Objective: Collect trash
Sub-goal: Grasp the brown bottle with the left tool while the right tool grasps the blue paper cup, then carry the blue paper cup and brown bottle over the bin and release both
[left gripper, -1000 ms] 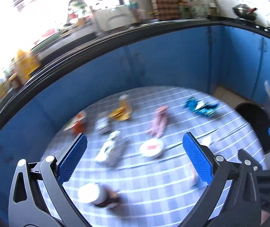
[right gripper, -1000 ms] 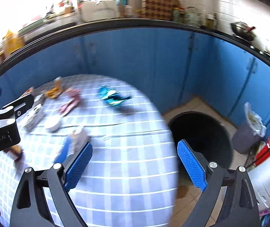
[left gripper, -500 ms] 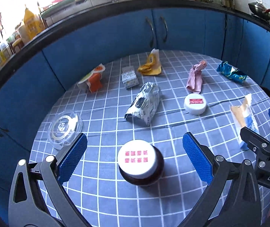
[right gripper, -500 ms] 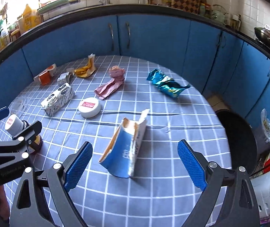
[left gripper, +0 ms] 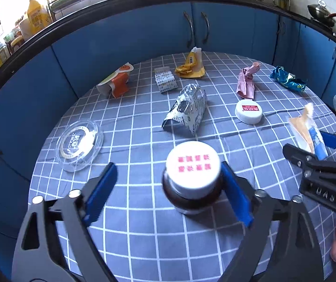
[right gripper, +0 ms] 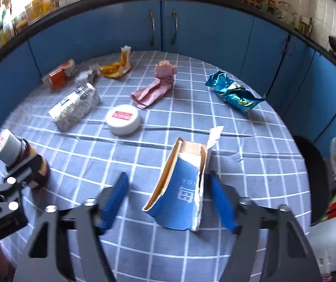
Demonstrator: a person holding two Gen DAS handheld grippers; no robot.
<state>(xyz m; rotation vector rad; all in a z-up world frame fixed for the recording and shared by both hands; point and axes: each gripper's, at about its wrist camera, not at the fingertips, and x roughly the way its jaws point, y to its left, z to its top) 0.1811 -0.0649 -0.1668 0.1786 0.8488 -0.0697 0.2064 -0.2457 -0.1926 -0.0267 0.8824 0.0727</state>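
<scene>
Left gripper [left gripper: 169,189] closing around brown bottle [left gripper: 191,178] upright on checked tablecloth [left gripper: 132,127], one pad touching, other apart. Right gripper [right gripper: 169,195] closing around torn blue carton [right gripper: 182,188]; neither clamped yet.

Right gripper [right gripper: 168,198] closing around torn blue paper carton [right gripper: 182,192]; right pad at its edge, left pad apart from it. Round table with blue checked cloth [right gripper: 238,164] also carries white round lid with red label [right gripper: 123,118], crumpled teal foil wrapper [right gripper: 234,92], pink crumpled wrapper [right gripper: 155,88], silver printed pouch [right gripper: 75,105]. Left gripper [right gripper: 1,202] at brown jar with white cap [right gripper: 19,157].
</scene>
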